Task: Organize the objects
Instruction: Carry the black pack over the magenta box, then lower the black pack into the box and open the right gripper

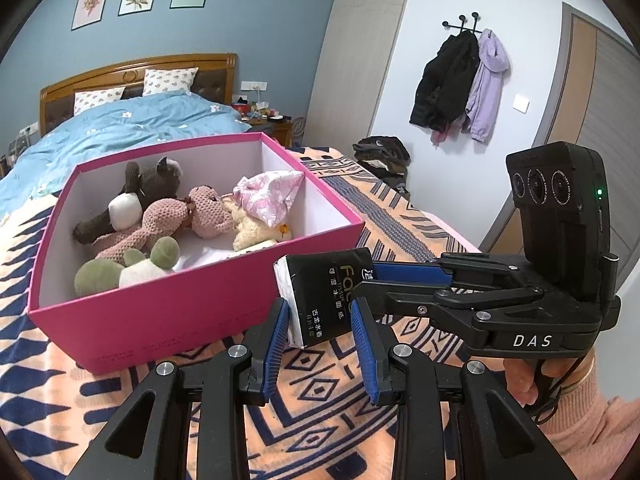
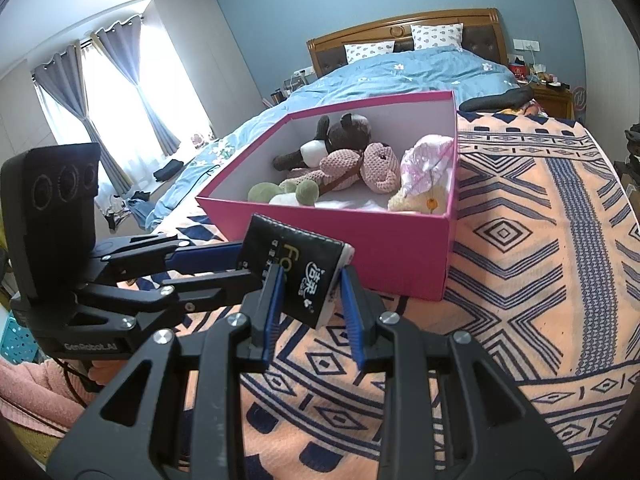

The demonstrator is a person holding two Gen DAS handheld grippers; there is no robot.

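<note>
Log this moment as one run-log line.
left claw: shut on tissue pack | right claw: shut on tissue pack | pink box: open, holds plush toys

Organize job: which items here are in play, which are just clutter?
In play:
- black tissue pack, clamped by both the left hand-held gripper and the right hand-held gripper
- pink box
- plush toys inside it

Clutter:
- coats on hooks
- pillows
- nightstand items

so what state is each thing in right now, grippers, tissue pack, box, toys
black tissue pack: lifted off the blanket, held at both ends
left gripper: shut on the pack
right gripper: shut on the pack
pink cardboard box: lidless, resting on the patterned orange blanket
plush toys: lying piled inside the box
</note>
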